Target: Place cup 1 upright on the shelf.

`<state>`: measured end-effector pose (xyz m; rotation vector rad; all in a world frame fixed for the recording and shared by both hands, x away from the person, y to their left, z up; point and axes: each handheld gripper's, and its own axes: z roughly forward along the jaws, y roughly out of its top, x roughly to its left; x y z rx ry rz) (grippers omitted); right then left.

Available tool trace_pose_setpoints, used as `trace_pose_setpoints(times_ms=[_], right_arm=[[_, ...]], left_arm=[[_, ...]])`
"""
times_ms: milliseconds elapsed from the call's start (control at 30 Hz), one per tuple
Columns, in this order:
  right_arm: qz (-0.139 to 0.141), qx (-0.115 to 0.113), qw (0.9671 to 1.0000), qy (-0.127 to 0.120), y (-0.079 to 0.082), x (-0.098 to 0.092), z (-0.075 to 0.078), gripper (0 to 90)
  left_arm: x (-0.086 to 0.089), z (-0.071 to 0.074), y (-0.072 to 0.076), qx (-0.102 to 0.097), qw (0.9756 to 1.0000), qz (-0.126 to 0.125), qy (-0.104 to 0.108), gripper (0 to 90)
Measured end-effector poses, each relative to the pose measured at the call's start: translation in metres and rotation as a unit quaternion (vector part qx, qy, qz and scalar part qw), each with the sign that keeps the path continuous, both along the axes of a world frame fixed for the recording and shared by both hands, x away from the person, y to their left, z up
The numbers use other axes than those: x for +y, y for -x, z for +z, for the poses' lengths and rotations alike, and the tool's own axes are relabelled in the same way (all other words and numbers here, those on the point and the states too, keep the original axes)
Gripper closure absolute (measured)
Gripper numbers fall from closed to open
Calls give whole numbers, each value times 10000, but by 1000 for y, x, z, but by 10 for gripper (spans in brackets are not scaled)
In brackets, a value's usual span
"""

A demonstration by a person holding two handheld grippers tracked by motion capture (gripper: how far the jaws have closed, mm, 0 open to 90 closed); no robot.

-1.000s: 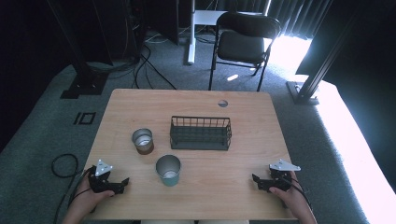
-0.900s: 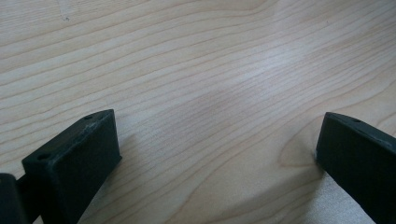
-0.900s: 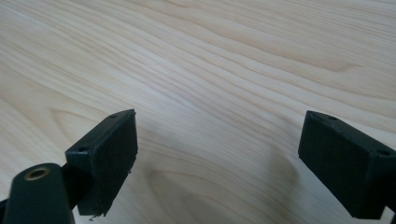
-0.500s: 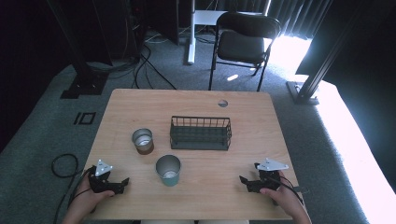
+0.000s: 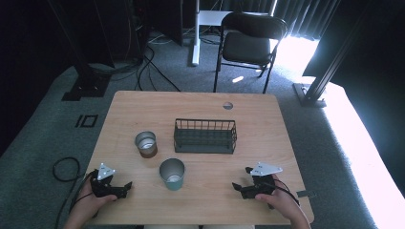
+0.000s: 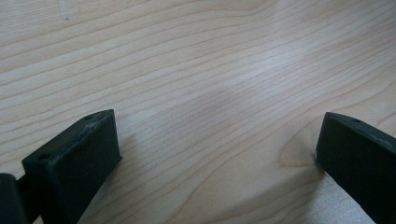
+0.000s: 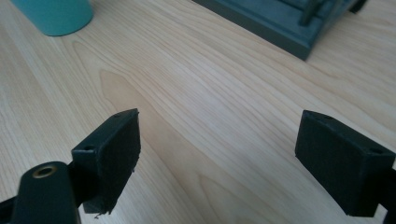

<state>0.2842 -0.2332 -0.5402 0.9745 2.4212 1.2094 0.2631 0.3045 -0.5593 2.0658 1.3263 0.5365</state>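
Teal cup [image 5: 172,173] sits between my grippers; left gripper [image 5: 125,187] nearer, right gripper [image 5: 237,185] farther; both jaws wide, empty.

A light wooden bench [image 5: 143,109] carries a dark wire basket [image 5: 205,136] near its middle. A metal cup [image 5: 146,143] stands to the basket's left, and a teal cup [image 5: 172,174] stands nearer the person, apart from both.

Bare table [image 5: 267,124] around cups [image 5: 172,173], basket [image 5: 205,136].
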Motion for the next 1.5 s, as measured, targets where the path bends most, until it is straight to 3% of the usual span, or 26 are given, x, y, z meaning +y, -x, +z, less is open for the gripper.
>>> trace_pose_setpoints(times_ms=[567, 667, 933, 1500], right_arm=[[730, -159, 9972, -97, 2, 44, 10, 129], [973, -205, 9950, -122, 3, 57, 12, 129], [1300, -299, 9909, -187, 3, 83, 17, 130], [1813, -513, 9816, -303, 2, 142, 21, 131]], left_arm=[[0, 0, 0, 0, 10000, -1, -1, 5], [0, 0, 0, 0, 10000, 0, 0, 5], [0, 0, 0, -1, 10000, 0, 0, 5], [0, 0, 0, 1, 10000, 0, -1, 5]])
